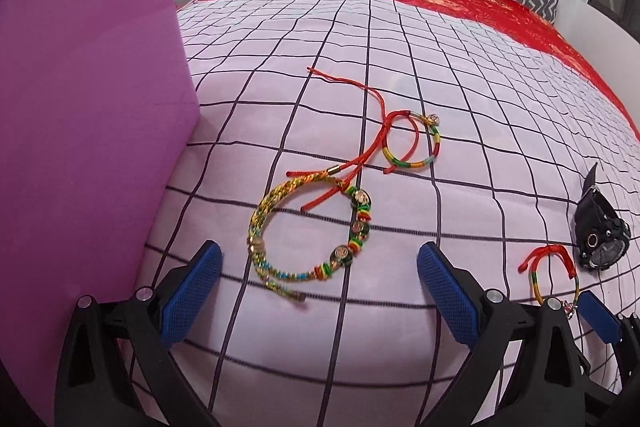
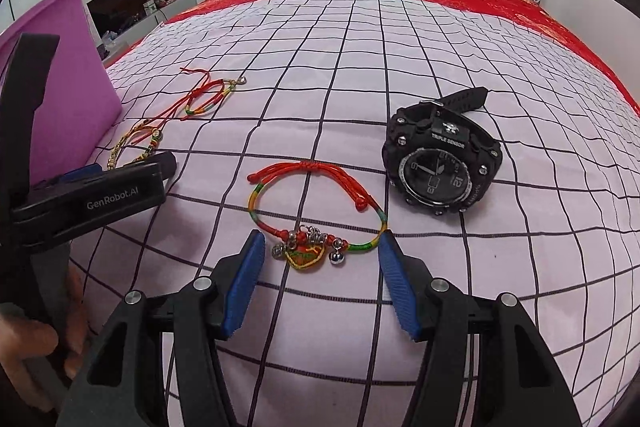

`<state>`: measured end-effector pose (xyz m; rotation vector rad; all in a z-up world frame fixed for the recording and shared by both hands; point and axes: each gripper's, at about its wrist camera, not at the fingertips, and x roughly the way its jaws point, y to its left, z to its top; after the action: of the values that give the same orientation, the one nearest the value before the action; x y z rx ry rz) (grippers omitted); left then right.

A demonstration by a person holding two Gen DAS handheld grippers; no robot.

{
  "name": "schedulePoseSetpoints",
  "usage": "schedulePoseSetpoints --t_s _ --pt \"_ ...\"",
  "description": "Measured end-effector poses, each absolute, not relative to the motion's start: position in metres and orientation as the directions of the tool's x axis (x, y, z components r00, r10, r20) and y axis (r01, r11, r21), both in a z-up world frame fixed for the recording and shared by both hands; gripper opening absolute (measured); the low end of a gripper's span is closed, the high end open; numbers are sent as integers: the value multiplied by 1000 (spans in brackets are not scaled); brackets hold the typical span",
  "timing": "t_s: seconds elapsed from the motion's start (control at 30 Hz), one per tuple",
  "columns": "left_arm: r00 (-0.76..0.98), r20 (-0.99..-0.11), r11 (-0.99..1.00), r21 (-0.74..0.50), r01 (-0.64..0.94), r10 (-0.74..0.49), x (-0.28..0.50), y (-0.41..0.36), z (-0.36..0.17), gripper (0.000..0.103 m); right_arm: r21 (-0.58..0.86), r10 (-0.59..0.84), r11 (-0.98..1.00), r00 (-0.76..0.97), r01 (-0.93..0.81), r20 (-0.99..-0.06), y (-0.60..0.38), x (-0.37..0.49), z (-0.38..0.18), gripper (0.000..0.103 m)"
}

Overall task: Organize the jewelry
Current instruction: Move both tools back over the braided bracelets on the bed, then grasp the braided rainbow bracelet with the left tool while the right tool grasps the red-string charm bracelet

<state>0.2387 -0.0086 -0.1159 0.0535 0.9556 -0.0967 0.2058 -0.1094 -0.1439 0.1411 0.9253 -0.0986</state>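
Blue-padded right gripper [image 2: 320, 267] stands jaws apart, straddling the charm bracelet [image 2: 316, 217], charms nearest, loop flat on the checked bedspread [image 2: 400, 47]; left gripper [image 1: 318, 273], jaws apart, faces the beaded bracelet [image 1: 310, 231]; beyond, the watch [image 2: 440, 155] lies right, the purple bin [image 1: 88, 107] left; room ahead is open.

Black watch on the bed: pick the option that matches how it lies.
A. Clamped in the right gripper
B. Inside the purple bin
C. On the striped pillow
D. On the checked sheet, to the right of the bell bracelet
D: the black watch lies on the checked sheet, right of the bell bracelet, while the right gripper is open and holds nothing.
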Motion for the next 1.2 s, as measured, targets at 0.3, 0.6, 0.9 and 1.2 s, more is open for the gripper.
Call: schedulePoseSetpoints --t_s 0.3,0.6,0.9,1.2 --pt "568 -821 995 7 103 -53 248 -12 -118 97 44 -41 991 591 129 -806 -103 219 -147 57" --pt "588 -805 992 -7 124 -79 240 -13 -115 51 14 -40 996 592 87 -805 -94 223 -147 29" --pt "555 -822 984 -33 178 -128 213 -18 -108 11 79 35 996 595 48 -803 -92 211 -141 9" --pt "507 -838 972 -105 211 -201 158 -10 -95 11 147 89 988 592 51 -801 -95 168 -125 9"
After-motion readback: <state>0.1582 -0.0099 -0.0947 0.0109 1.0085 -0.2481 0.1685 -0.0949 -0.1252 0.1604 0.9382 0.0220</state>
